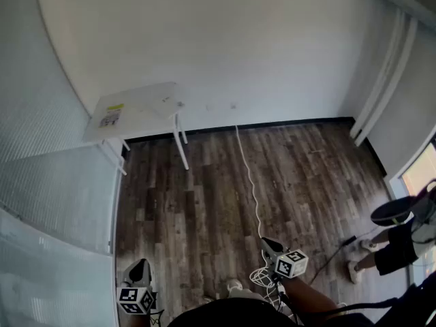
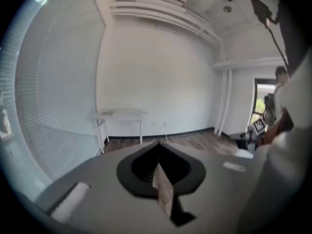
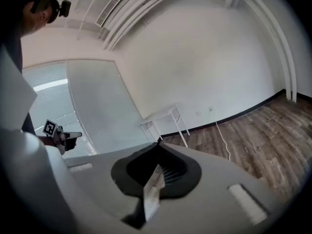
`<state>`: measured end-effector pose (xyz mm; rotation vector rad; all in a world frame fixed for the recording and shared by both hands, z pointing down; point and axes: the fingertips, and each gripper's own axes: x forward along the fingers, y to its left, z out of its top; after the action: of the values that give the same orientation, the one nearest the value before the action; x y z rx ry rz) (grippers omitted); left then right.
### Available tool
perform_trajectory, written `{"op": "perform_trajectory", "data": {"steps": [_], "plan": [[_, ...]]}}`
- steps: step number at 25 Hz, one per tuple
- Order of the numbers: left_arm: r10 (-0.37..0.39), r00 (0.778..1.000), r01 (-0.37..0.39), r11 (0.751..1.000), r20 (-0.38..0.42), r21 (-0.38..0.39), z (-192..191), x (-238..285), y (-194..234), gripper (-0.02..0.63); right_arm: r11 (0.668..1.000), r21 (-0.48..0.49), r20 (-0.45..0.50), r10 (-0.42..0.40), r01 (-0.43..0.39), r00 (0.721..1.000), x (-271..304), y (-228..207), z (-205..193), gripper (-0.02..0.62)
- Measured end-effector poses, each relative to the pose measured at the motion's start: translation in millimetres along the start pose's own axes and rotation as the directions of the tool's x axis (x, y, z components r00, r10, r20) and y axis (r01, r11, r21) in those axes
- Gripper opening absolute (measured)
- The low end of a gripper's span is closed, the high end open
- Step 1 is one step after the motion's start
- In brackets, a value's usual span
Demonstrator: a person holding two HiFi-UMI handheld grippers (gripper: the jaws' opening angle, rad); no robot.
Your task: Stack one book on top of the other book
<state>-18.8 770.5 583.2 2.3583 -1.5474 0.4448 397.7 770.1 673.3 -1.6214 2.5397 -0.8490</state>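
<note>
Both tongs shut, nothing between the jaws: left gripper (image 1: 139, 270) and right gripper (image 1: 270, 245) each have their tips pressed together. Both are held low over the dark wood-plank floor (image 1: 306, 176), aimed toward the small white rectangular table (image 1: 146, 104) at the far wall, well apart from it. A flat pale item with a yellow patch (image 1: 110, 117) lies on the tabletop's left end; too small to tell whether it is a book.
</note>
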Motion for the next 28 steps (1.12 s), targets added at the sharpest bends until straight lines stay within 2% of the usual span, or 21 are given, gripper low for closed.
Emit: {"op": "perform_trajectory", "data": {"steps": [2, 3, 5, 9, 15, 21, 28], "plan": [[-0.044, 0.999, 0.044, 0.993, 0.003, -0.108, 8.6, 17.8, 7.4, 0.006, 0.996, 0.036, 0.037, -0.084, 0.083, 0.996, -26.2, -3.2, -4.2, 0.002], [-0.051, 0.999, 0.050, 0.991, -0.004, -0.124, 11.0, 22.7, 11.9, 0.006, 0.992, 0.048, 0.048, -0.116, 0.113, 0.992, -35.3, -2.8, -6.0, 0.002], [-0.044, 0.999, 0.041, 0.994, -0.023, -0.099, 12.2, 21.7, 19.3, 0.006, 0.988, 0.058, 0.057, -0.144, 0.141, 0.988, -43.7, 1.7, -7.3, 0.002], [-0.014, 1.000, 0.013, 0.991, -0.012, -0.136, 4.4, 7.1, 27.9, 0.006, 0.991, 0.038, 0.075, -0.129, 0.127, 0.989, -45.6, 7.8, 0.4, 0.002], [0.040, 0.999, -0.040, 0.991, -0.001, -0.130, 0.5, 4.9, 26.4, 0.006, 0.995, 0.008, 0.092, -0.101, 0.101, 0.991, -44.4, 4.1, 15.6, 0.002], [0.096, 0.995, -0.094, 0.988, 0.010, -0.120, 8.5, 4.9, 23.8, 0.006, 0.995, -0.043, 0.068, -0.085, 0.088, 0.994, -42.2, -0.4, 16.6, 0.002], [0.134, 0.991, -0.135, 0.982, -0.018, -0.130, 0.0, 6.3, 20.7, 0.006, 0.999, -0.011, 0.053, -0.047, 0.048, 0.997, -19.9, -15.2, 6.0, 0.002]]}}
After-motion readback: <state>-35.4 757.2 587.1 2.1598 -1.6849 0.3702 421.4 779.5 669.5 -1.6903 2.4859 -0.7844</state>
